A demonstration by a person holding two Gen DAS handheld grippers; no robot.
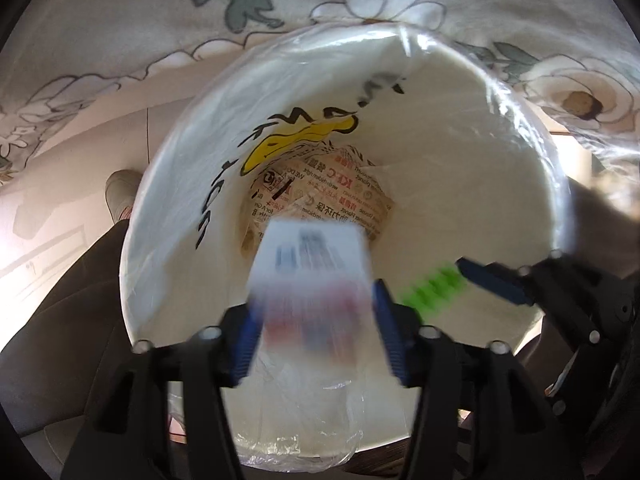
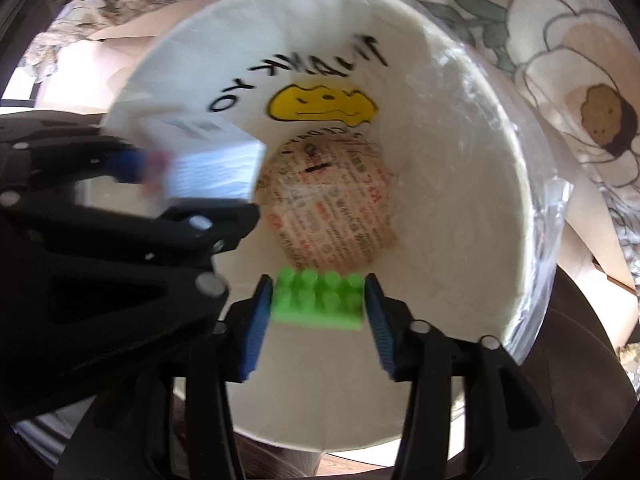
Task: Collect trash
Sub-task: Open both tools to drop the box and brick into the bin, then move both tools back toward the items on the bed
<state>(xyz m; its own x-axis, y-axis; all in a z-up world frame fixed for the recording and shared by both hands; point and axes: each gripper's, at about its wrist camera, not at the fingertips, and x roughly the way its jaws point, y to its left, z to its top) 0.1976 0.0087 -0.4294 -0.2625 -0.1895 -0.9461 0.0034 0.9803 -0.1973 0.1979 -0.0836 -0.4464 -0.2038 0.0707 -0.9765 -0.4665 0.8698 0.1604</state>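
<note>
A white bin (image 1: 460, 184) lined with a plastic bag fills both views, also in the right wrist view (image 2: 452, 208). A crumpled printed wrapper (image 1: 332, 196) lies at its bottom, also in the right wrist view (image 2: 340, 216). My left gripper (image 1: 316, 320) is above the bin's mouth, jaws on either side of a blurred white box (image 1: 308, 280); whether they still grip it I cannot tell. My right gripper (image 2: 318, 312) is shut on a green toy brick (image 2: 318, 300) over the bin. The brick (image 1: 436, 284) and right gripper (image 1: 452, 276) show in the left wrist view, the left gripper (image 2: 160, 184) and box (image 2: 212, 164) in the right.
A floral cloth (image 1: 120, 40) hangs behind the bin, also in the right wrist view (image 2: 580, 80). A person's dark trouser leg (image 1: 68, 320) and shoe (image 1: 120, 192) are at the left beside the bin.
</note>
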